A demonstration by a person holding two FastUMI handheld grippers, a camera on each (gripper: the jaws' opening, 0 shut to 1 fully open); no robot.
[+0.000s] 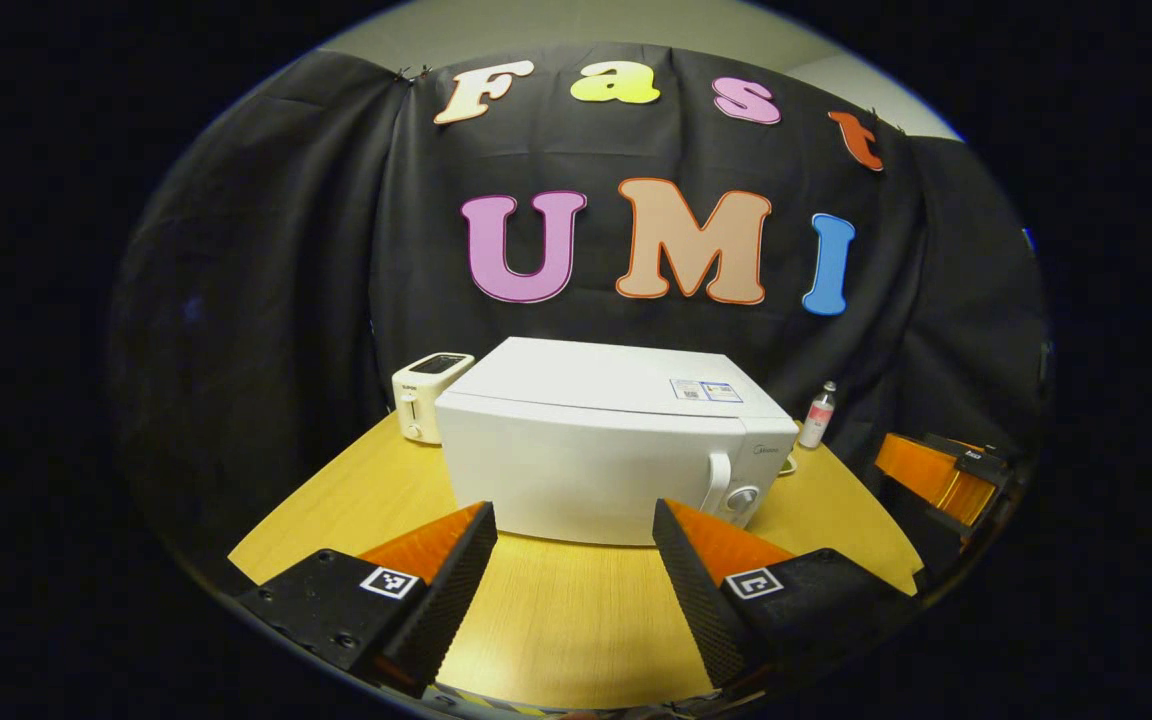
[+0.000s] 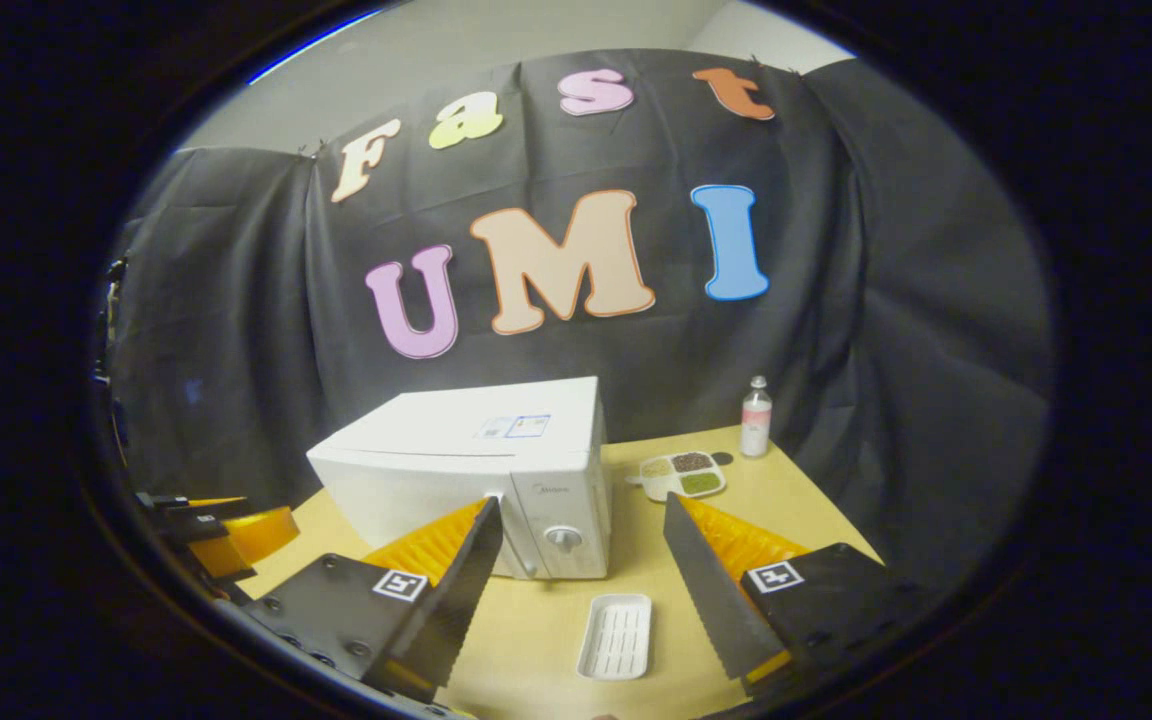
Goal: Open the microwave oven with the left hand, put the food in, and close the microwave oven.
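The white microwave (image 1: 596, 440) stands on the wooden table (image 1: 556, 620) with its door closed; the handle (image 1: 719, 480) and a knob (image 1: 741, 497) are at its right front. My left gripper (image 1: 574, 505) is open, short of the door, with nothing between its fingers. In the right gripper view, the microwave (image 2: 466, 470) is at the left and a small divided plate of food (image 2: 681, 473) lies to its right. My right gripper (image 2: 583, 500) hangs open above the table, apart from the plate. The right gripper (image 1: 941, 470) also shows at the far right of the left gripper view.
A white toaster (image 1: 426, 395) stands behind the microwave's left corner. A small bottle (image 2: 756, 417) is at the back right of the table. An empty white slotted tray (image 2: 616, 635) lies near the front edge. The left gripper (image 2: 216, 530) shows at the far left.
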